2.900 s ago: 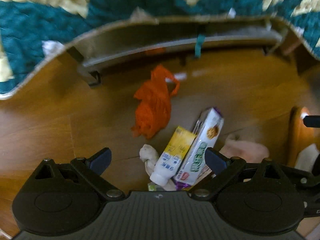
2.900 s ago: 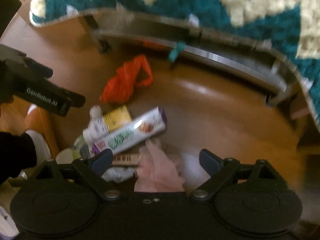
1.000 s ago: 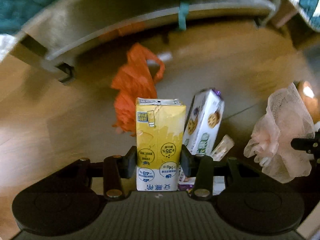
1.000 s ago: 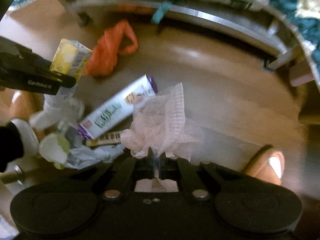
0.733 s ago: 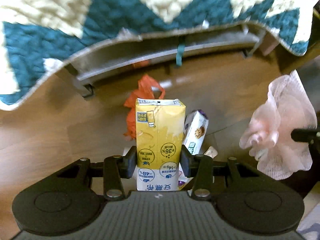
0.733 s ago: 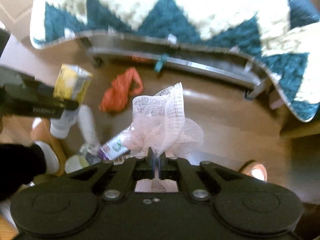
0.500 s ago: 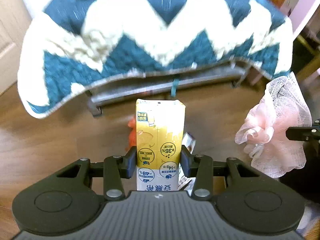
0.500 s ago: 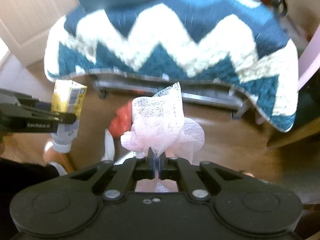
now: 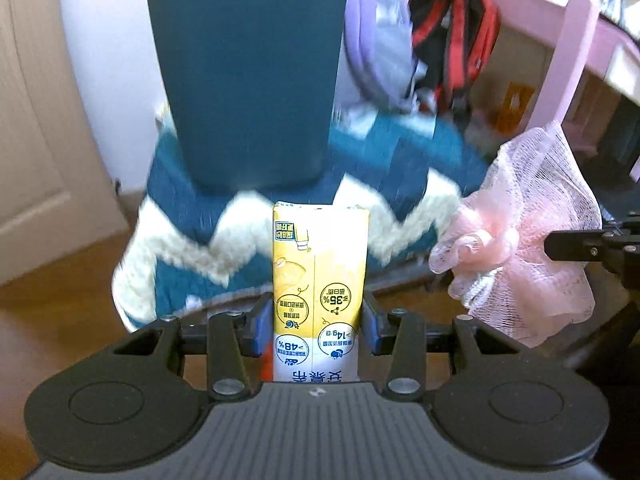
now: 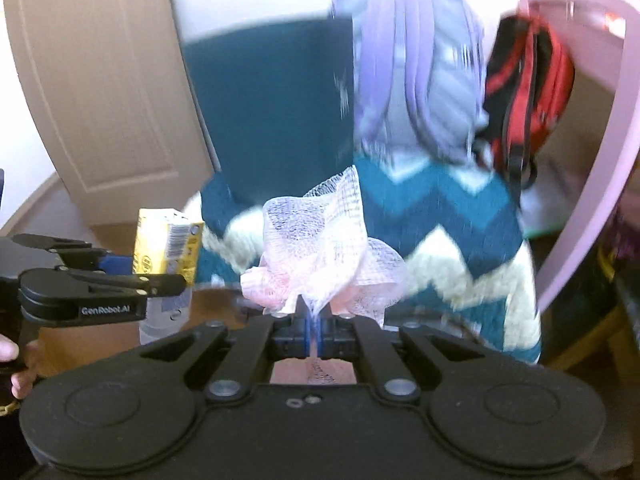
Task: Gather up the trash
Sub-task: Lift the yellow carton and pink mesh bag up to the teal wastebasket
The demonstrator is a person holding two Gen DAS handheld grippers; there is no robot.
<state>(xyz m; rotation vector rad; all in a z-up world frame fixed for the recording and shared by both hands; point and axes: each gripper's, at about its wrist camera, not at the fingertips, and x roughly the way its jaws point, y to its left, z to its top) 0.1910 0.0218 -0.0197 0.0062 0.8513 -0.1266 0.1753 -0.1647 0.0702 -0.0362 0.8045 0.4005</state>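
Your left gripper (image 9: 318, 322) is clamped on 1 yellow carton (image 9: 320, 292), which stands upright between the 2 blue pads (image 9: 256, 322) with its printing upside down. In the right wrist view the same carton (image 10: 168, 246) shows at the far left, held clear of the wooden floor (image 10: 120, 320), with your fingers (image 10: 16, 364) just visible at the edge.

Right of it, your right gripper (image 10: 314, 330) is pinched nearly closed on 1 pink mesh net (image 10: 324, 256), which bunches up above the jaws. In the left wrist view that net (image 9: 528, 240) hangs at the right, well apart from the carton.

Behind both: 1 door (image 10: 104, 80) at the left, 1 teal-and-cream zigzag blanket (image 10: 460, 232), then 2 backpacks, 1 purple (image 10: 416, 80) and 1 red-and-black (image 10: 528, 80), beside 1 pink frame (image 10: 600, 120).
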